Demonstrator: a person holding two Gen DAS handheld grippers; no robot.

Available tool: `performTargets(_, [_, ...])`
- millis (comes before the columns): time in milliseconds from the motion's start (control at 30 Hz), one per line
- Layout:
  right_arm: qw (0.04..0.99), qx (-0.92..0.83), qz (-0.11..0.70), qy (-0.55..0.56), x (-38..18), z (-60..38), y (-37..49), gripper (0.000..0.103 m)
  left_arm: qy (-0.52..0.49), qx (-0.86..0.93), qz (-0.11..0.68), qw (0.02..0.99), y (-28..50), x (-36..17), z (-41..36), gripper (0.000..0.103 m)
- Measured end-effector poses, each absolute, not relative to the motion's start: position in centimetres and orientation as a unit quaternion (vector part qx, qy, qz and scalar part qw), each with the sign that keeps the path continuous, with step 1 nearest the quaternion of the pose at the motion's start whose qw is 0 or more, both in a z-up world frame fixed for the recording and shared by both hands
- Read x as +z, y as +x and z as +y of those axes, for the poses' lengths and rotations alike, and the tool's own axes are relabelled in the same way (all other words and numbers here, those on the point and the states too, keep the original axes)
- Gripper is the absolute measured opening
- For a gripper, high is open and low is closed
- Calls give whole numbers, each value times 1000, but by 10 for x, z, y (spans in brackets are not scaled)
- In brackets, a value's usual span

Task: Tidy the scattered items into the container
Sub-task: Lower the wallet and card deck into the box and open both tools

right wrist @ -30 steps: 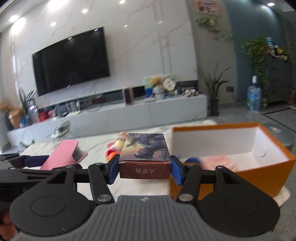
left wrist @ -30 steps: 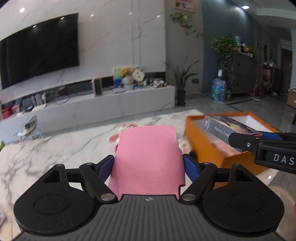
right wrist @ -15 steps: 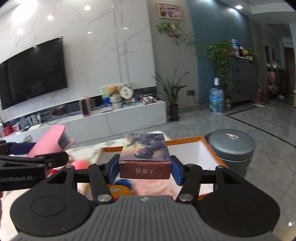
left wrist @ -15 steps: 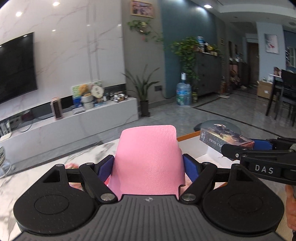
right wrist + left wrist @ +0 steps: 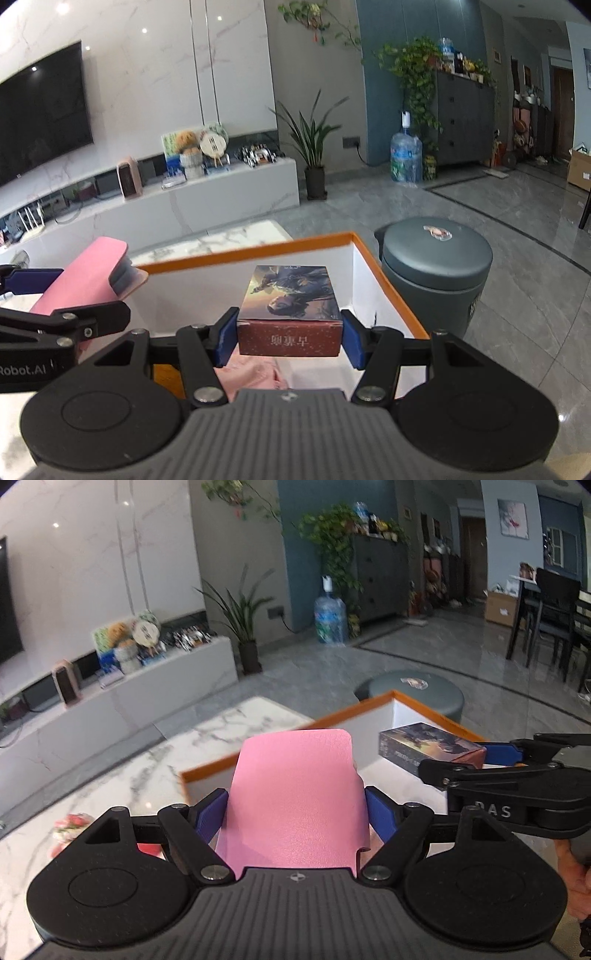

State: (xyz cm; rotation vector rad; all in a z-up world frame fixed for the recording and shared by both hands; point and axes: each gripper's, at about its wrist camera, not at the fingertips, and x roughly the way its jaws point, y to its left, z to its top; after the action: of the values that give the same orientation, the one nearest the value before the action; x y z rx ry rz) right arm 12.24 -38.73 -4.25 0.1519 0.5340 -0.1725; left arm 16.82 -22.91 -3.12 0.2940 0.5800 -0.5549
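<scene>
My left gripper [image 5: 295, 814] is shut on a flat pink case [image 5: 295, 797], held over the near left corner of the orange box [image 5: 332, 712] with white inner walls. To its right, my right gripper [image 5: 290, 334] is shut on a small printed card box [image 5: 290, 295] with a dark red front, held above the orange box's [image 5: 255, 249] inside. The card box [image 5: 430, 747] and the right gripper also show at the right of the left wrist view. The pink case [image 5: 79, 277] appears at the left of the right wrist view. A pink cloth item [image 5: 251, 374] lies inside the box.
The orange box rests on a white marble table [image 5: 177, 753]. A red and pink toy [image 5: 70, 823] lies on the table to the left. A grey round bin [image 5: 436, 269] stands on the floor just beyond the box's right side. A hand [image 5: 574, 871] shows at right.
Both grippers have swung to the right with their loads, from over the marble table to over the orange box. The TV has slid out of the left wrist view.
</scene>
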Motion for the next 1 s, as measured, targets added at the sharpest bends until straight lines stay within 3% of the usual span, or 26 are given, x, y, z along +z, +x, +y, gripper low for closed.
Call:
performTargets(400, [936, -53, 337, 88, -75, -410, 157, 60, 161, -288, 341, 880, 192, -66, -241, 93])
performTargets(1000, [924, -38, 374, 64, -80, -402, 161, 60, 159, -272, 406, 858, 202, -75, -234, 94])
